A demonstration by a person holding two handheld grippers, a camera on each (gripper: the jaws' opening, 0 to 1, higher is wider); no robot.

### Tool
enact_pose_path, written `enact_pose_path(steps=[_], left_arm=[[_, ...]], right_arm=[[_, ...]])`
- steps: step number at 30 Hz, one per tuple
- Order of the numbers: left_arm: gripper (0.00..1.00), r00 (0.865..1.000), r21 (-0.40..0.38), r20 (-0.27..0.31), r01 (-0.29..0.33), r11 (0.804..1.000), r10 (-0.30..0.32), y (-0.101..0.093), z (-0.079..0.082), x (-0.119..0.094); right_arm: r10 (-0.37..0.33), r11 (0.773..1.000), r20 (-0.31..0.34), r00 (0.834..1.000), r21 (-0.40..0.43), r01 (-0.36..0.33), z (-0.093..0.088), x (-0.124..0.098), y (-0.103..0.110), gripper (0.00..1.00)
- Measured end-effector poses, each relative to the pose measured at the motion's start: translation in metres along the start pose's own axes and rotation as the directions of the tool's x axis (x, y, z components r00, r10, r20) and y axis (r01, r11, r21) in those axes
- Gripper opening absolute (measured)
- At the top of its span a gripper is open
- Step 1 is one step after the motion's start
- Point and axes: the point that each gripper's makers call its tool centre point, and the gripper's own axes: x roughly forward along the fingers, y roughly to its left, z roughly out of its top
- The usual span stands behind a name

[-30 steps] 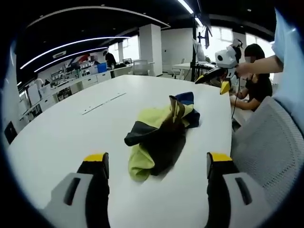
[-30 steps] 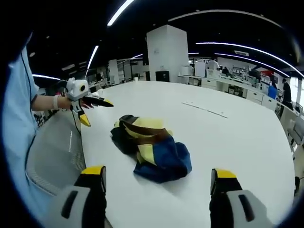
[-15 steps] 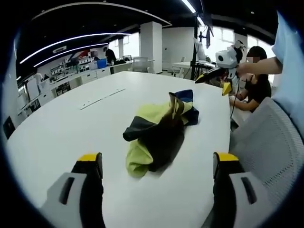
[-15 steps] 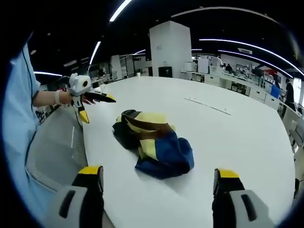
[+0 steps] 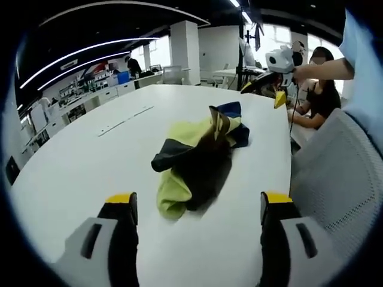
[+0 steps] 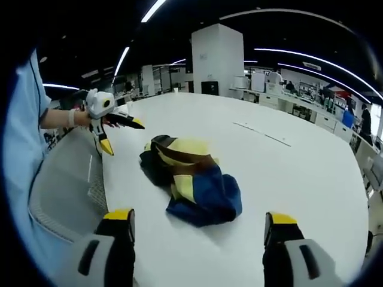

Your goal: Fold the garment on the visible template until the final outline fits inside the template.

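Note:
A crumpled garment (image 5: 194, 161) in yellow, dark brown, black and blue lies in a heap on the white table (image 5: 84, 161). My left gripper (image 5: 198, 202) is open, its yellow-tipped jaws wide apart just short of the yellow end of the heap. In the right gripper view the garment (image 6: 191, 176) shows its blue end nearest, and my right gripper (image 6: 197, 218) is open in front of it. Each gripper appears in the other's view, held in a hand above the table edge: the right gripper (image 5: 263, 94) and the left gripper (image 6: 122, 136), both with jaws spread and nothing between them.
A grey mesh chair back (image 5: 335, 173) stands against the table edge beside the garment, also seen as the chair (image 6: 66, 185). A person in black (image 5: 323, 95) sits beyond the table. A thin slot (image 6: 263, 139) runs along the table (image 6: 299, 179).
Both views have shifted slightly with the hands. The garment lies as before, and both grippers stay open above the table.

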Motion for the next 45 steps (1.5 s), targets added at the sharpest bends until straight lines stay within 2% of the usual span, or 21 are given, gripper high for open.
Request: enact_pose_path(steps=[6, 9, 11, 19, 23, 26, 30, 33, 36, 41, 45], left_arm=[[0.64, 1.0, 0.019, 0.016, -0.004, 1.0, 0.003, 0.002, 0.009, 0.006], [0.56, 0.999, 0.044, 0.038, -0.014, 0.999, 0.013, 0.007, 0.016, 0.01], [0.53, 0.999, 0.049, 0.042, -0.015, 0.999, 0.013, 0.01, 0.02, 0.014], [0.52, 1.0, 0.072, 0.019, 0.01, 0.997, -0.011, 0.013, 0.02, 0.024], [0.51, 1.0, 0.088, 0.023, 0.002, 0.996, -0.004, 0.016, 0.025, 0.029], [0.47, 1.0, 0.108, 0.03, -0.008, 0.994, 0.005, 0.017, 0.03, 0.031], [0.41, 0.999, 0.115, 0.04, -0.009, 0.993, 0.004, 0.02, 0.035, 0.038], [0.32, 0.999, 0.137, 0.035, 0.012, 0.99, -0.017, 0.019, 0.038, 0.043], [0.29, 0.999, 0.168, 0.023, 0.032, 0.985, -0.037, 0.017, 0.04, 0.047], [0.31, 0.999, 0.217, -0.001, 0.041, 0.975, -0.042, 0.017, 0.041, 0.054], [0.27, 0.998, 0.229, -0.018, 0.056, 0.972, -0.054, 0.016, 0.039, 0.057]], right_arm=[[-0.005, 0.999, -0.007, 1.0, -0.05, 0.005, 0.009, 0.004, -0.004, 0.67], [0.002, 0.997, 0.0, 1.0, -0.072, -0.002, 0.016, 0.008, -0.006, 0.61], [0.011, 0.997, -0.011, 1.0, -0.073, -0.012, 0.017, 0.012, -0.007, 0.59], [0.029, 0.995, -0.044, 0.999, -0.091, -0.033, 0.016, 0.017, -0.009, 0.55], [0.013, 0.993, -0.05, 0.999, -0.113, -0.018, 0.016, 0.019, -0.015, 0.57], [0.007, 0.994, -0.041, 0.999, -0.107, -0.011, 0.019, 0.02, -0.017, 0.53], [0.021, 0.995, -0.052, 0.998, -0.095, -0.026, 0.02, 0.025, -0.016, 0.33], [0.037, 0.996, -0.1, 0.994, -0.078, -0.045, 0.013, 0.031, -0.015, 0.17], [0.031, 0.994, -0.111, 0.993, -0.097, -0.041, 0.011, 0.035, -0.016, 0.17], [0.027, 0.996, -0.117, 0.993, -0.086, -0.037, 0.012, 0.038, -0.02, 0.15], [0.014, 0.994, -0.143, 0.99, -0.106, -0.03, 0.009, 0.042, -0.024, 0.14]])
